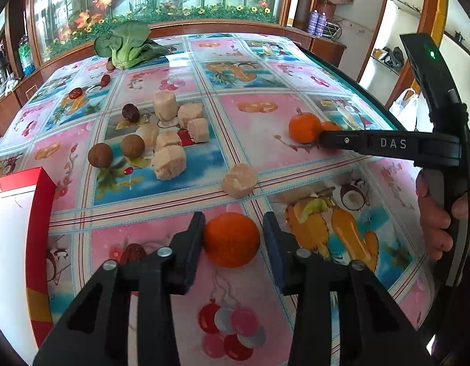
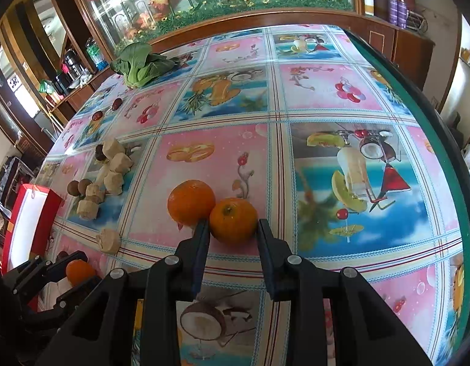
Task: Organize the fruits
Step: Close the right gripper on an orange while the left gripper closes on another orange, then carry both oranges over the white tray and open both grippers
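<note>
An orange (image 1: 231, 239) lies on the table between the fingers of my left gripper (image 1: 233, 225). The left finger touches it and a small gap shows at the right finger, so the gripper is open around it. The same orange shows in the right wrist view (image 2: 79, 271). My right gripper (image 2: 233, 224) is open around a second orange (image 2: 233, 220), which touches a third orange (image 2: 191, 202) to its left. In the left wrist view the right gripper's finger (image 1: 357, 143) reaches to those two oranges (image 1: 305, 128).
A red and white box (image 1: 18, 244) stands at the left table edge. Several beige chunks (image 1: 169, 161), brown round fruits (image 1: 100, 155), red dates (image 1: 130, 113) and a bok choy (image 1: 128, 45) lie on the patterned tablecloth. The table's green edge (image 2: 433, 140) runs along the right.
</note>
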